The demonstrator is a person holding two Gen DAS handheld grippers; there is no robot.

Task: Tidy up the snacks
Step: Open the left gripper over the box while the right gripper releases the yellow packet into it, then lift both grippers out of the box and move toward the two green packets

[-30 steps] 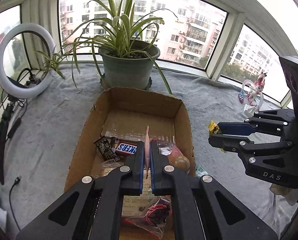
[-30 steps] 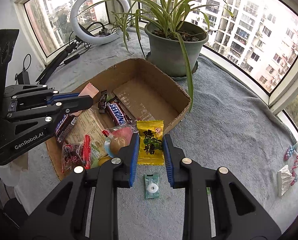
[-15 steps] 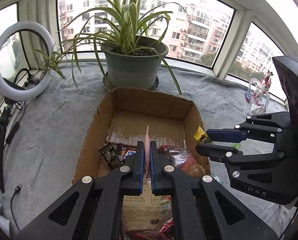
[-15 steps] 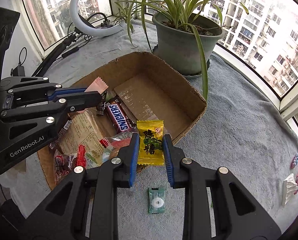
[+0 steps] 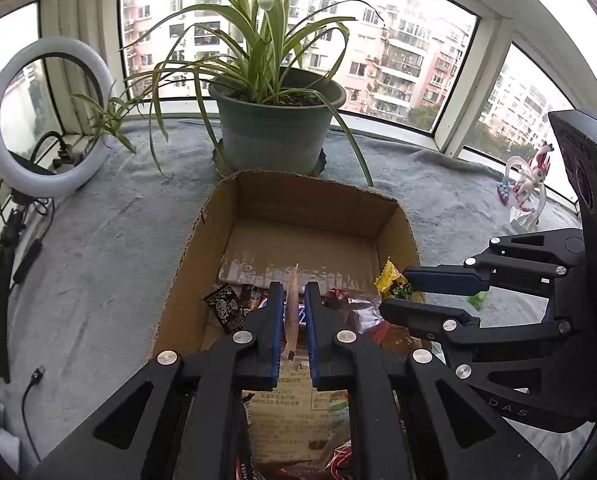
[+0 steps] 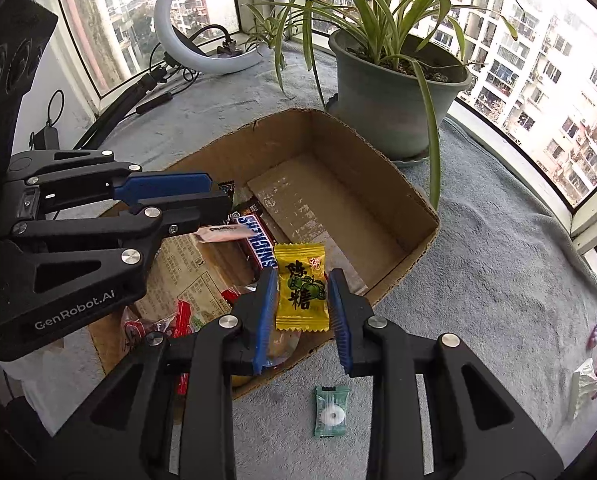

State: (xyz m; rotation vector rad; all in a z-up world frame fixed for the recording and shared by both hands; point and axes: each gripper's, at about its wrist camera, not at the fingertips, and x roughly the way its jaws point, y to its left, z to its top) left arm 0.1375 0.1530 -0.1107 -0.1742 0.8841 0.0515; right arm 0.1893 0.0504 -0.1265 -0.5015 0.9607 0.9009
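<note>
You were at the dropping step: both grippers stood over the box (image 6: 426, 232), each with one snack between its fingers. The jaws of your left gripper (image 5: 294, 322) had just been opening; they stood narrow, and the thin pink sachet (image 5: 292, 312) hung edge-on in the gap, so I cannot tell whether a pad still touched it. In the right wrist view the same sachet showed flat under that gripper, above the Snickers bar (image 6: 258, 244). The jaws of your right gripper (image 6: 303, 300) had just been opening too; the yellow candy (image 6: 301, 288) filled the space between the blue pads and sat over the near wall of the box, and it looked loose, not squeezed. I judged that the next move called for a wider opening of both, so that the two snacks fell inside, and the yellow one needed to be a little more over the box so it would not land on the rim. After that, the green mint (image 6: 331, 411) still lay outside on the grey cloth of the counter, just beside the box. By count I saw two grippers, one box, one pink sachet, one yellow candy, one green mint, one Snickers bar and one small black packet (image 5: 224, 308). The other wrappers at the near end of the box overlapped, so I could not count them.
</note>
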